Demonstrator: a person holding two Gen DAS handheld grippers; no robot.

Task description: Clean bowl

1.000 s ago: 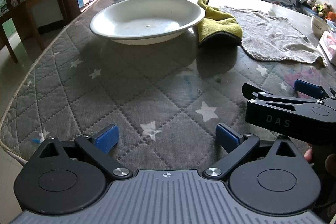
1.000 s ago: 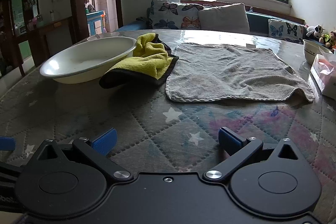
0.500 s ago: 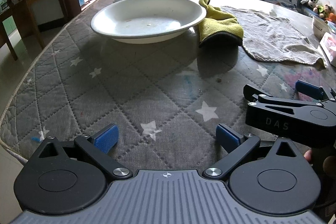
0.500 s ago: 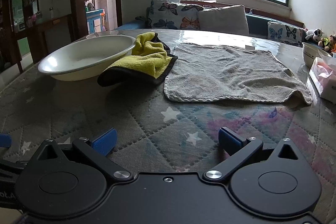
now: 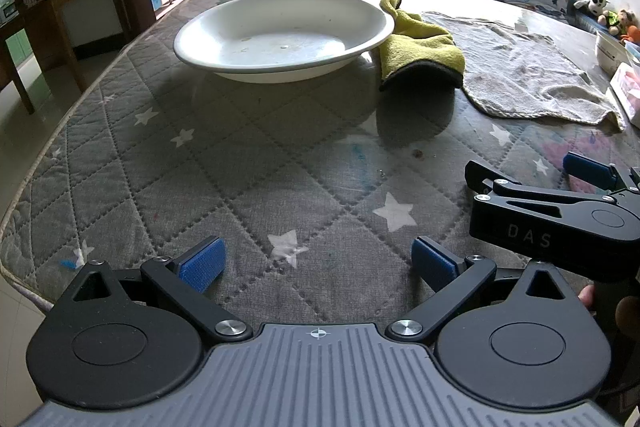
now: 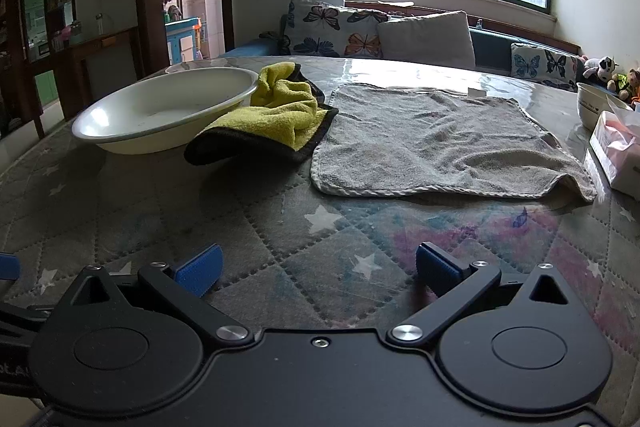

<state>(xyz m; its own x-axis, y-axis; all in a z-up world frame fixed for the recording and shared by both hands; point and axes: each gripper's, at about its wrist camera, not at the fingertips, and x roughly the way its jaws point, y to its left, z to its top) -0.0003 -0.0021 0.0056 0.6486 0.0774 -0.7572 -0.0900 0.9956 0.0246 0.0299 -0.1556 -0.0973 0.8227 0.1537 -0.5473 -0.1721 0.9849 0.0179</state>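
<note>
A wide white bowl (image 5: 284, 35) (image 6: 164, 111) stands on the quilted table cover, with small specks on its inside. A crumpled yellow cloth with a dark edge (image 5: 420, 49) (image 6: 276, 117) lies against the bowl's right rim. My left gripper (image 5: 316, 263) hovers open near the table's front edge, well short of the bowl, nothing between its blue pads. Beside it on the right, my right gripper (image 6: 318, 269) (image 5: 524, 171) is open too, pointing at the cloth and a grey towel (image 6: 432, 139) (image 5: 528, 75).
A small white bowl (image 6: 596, 107) and a pink packet (image 6: 616, 151) sit at the far right of the table. The table's left edge (image 5: 44, 167) curves close to my left gripper. A sofa with butterfly cushions (image 6: 336, 31) stands behind the table.
Both grippers have crept slightly forward; the bowl and cloths sit a touch lower and larger in the views. Neither gripper has changed its opening.
</note>
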